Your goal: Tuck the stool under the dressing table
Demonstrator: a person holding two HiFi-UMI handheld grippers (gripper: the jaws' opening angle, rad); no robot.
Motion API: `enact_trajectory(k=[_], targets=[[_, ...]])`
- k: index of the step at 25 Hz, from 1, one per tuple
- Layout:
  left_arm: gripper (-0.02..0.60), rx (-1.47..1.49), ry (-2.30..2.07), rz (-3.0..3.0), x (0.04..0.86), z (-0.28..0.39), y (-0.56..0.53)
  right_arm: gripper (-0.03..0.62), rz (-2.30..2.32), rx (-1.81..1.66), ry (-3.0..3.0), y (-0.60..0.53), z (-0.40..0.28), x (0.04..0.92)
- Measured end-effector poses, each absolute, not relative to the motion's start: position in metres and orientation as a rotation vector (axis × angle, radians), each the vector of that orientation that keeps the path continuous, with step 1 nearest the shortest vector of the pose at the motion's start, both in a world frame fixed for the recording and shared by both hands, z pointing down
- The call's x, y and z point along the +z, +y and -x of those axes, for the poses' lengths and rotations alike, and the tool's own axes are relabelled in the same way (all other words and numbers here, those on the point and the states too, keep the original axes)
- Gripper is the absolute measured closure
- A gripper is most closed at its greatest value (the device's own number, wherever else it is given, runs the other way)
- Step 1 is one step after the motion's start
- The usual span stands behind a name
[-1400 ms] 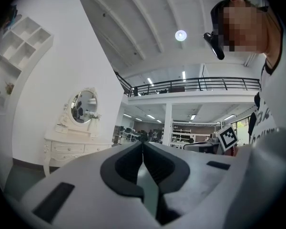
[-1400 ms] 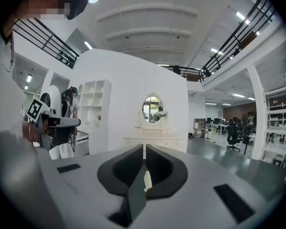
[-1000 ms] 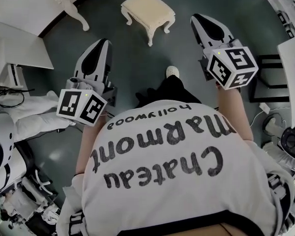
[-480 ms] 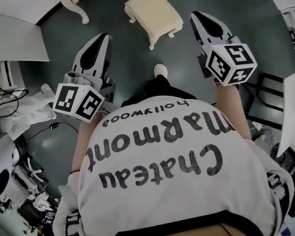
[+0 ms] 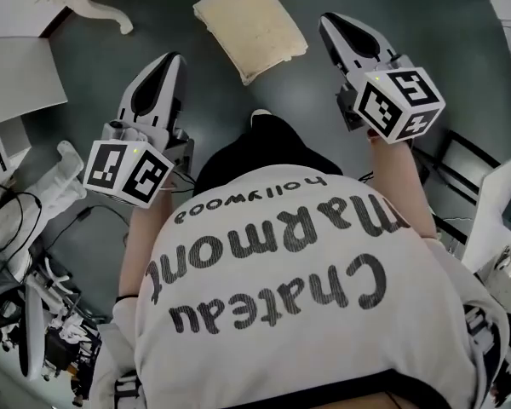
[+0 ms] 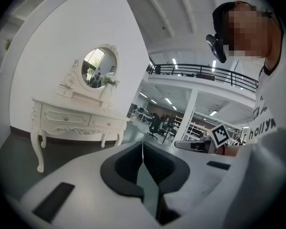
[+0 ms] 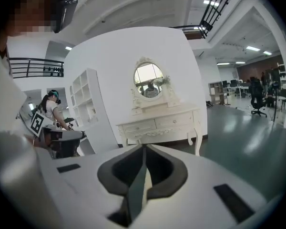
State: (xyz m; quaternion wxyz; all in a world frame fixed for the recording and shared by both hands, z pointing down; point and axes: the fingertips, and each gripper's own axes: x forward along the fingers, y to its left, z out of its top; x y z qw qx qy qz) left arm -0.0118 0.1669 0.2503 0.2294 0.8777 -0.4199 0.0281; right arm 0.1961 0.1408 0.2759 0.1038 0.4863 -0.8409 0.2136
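Note:
The stool, cream-cushioned with white carved legs, stands on the dark floor at the top centre of the head view, seen almost from above. My left gripper is below and left of it, my right gripper just off its right edge. Neither touches it. Both are shut with nothing held. A curved leg of the white dressing table shows at top left. The left gripper view has the dressing table with its oval mirror beyond the shut left gripper. The right gripper view shows the table past the shut right gripper; both views hide the stool.
A white panel lies at the left, with cables and equipment below it. A dark frame stands at the right. My shoe is just short of the stool. A white shelf unit and another person are left of the table.
Both grippers have moved forward and down toward the stool, still shut. The stool has come closer and is seen more from above. The dressing table leg has slid toward the top-left corner.

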Motion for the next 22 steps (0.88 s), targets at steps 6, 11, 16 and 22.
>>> enact_trajectory(k=[6, 11, 16, 22], targets=[[0.555, 0.246, -1.073, -2.315, 0.336, -0.018, 0.155, 0.557, -1.314, 0.791, -2.409, 0.120, -0.208, 0.367], [0.555, 0.375, -0.997, -2.146, 0.427, -0.019, 0.159, 0.557, -1.238, 0.996, -2.254, 0.126, -0.211, 0.460], [0.554, 0.430, -0.908, -1.968, 0.519, -0.025, 0.159, 0.557, -1.202, 1.235, -2.074, 0.135, -0.226, 0.549], [0.325, 0.545, -0.698, -1.781, 0.637, -0.042, 0.173, 0.557, -1.266, 1.424, -1.854, 0.136, -0.252, 0.637]])
